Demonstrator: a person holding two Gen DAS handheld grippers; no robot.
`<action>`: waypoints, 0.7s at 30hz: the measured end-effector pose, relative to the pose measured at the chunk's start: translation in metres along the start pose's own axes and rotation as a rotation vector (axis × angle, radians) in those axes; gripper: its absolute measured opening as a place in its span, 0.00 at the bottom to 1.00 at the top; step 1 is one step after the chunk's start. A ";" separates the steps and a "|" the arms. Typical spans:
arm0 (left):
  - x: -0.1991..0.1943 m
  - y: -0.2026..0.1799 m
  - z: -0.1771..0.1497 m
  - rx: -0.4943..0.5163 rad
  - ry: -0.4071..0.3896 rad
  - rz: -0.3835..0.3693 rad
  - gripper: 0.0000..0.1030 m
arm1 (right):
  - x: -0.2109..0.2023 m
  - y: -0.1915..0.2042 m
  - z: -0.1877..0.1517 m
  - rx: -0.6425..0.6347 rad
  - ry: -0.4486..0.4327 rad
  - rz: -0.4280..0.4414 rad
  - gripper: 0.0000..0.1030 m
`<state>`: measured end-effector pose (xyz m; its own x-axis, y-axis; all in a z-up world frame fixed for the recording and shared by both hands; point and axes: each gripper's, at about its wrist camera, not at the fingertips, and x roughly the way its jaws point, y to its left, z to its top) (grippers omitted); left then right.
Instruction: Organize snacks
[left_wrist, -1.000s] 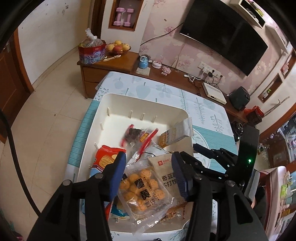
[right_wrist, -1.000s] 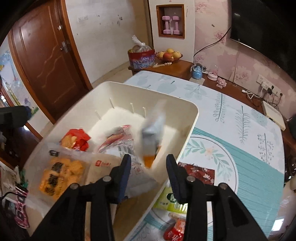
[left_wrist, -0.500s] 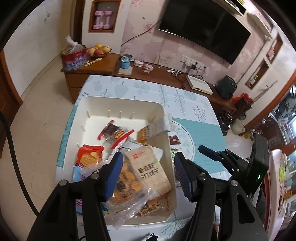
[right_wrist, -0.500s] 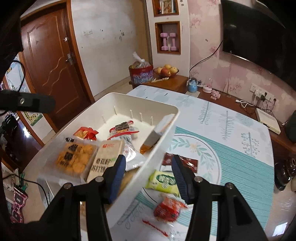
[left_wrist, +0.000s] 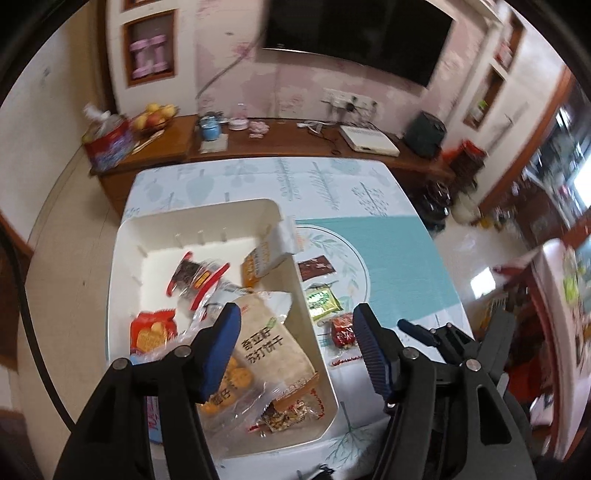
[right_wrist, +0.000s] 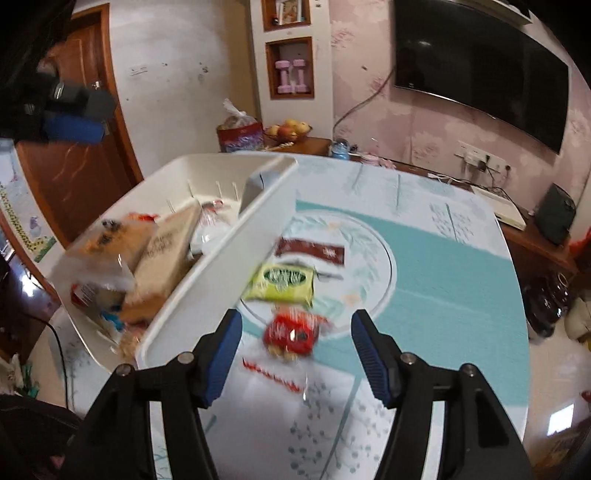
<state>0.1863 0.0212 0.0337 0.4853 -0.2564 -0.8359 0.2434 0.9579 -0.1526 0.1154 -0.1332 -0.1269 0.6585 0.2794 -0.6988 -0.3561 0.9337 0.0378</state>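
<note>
Snacks filled the white bin (left_wrist: 321, 369) on the patterned table (left_wrist: 406, 280): a beige cracker pack (left_wrist: 273, 347), a clear bag of round biscuits (left_wrist: 229, 391), a red pouch (left_wrist: 153, 330). 3 more lay on the table at the bin's 3 o'clock: a brown sachet (right_wrist: 310, 251), a green packet (right_wrist: 282, 282), a red wrapped snack (right_wrist: 293, 332). Left gripper (left_wrist: 295, 350) hung over the bin's right wall, jaws opening, gripping nothing. Right gripper (right_wrist: 295, 354) hung above the red wrapped snack, jaws opening, pads clear of it. Both views blurred.
</note>
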 end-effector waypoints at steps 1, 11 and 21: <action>0.001 -0.004 0.003 0.033 0.006 0.004 0.60 | 0.000 0.002 -0.006 0.014 -0.001 -0.007 0.60; 0.035 -0.046 0.038 0.349 0.059 0.107 0.66 | 0.005 0.026 -0.030 0.023 -0.054 -0.091 0.60; 0.098 -0.083 0.071 0.618 0.178 0.110 0.68 | 0.023 0.024 -0.029 0.064 -0.052 -0.113 0.60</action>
<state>0.2736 -0.0932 0.0016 0.4009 -0.0853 -0.9121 0.6644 0.7125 0.2254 0.1033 -0.1111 -0.1627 0.7264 0.1811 -0.6630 -0.2356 0.9718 0.0073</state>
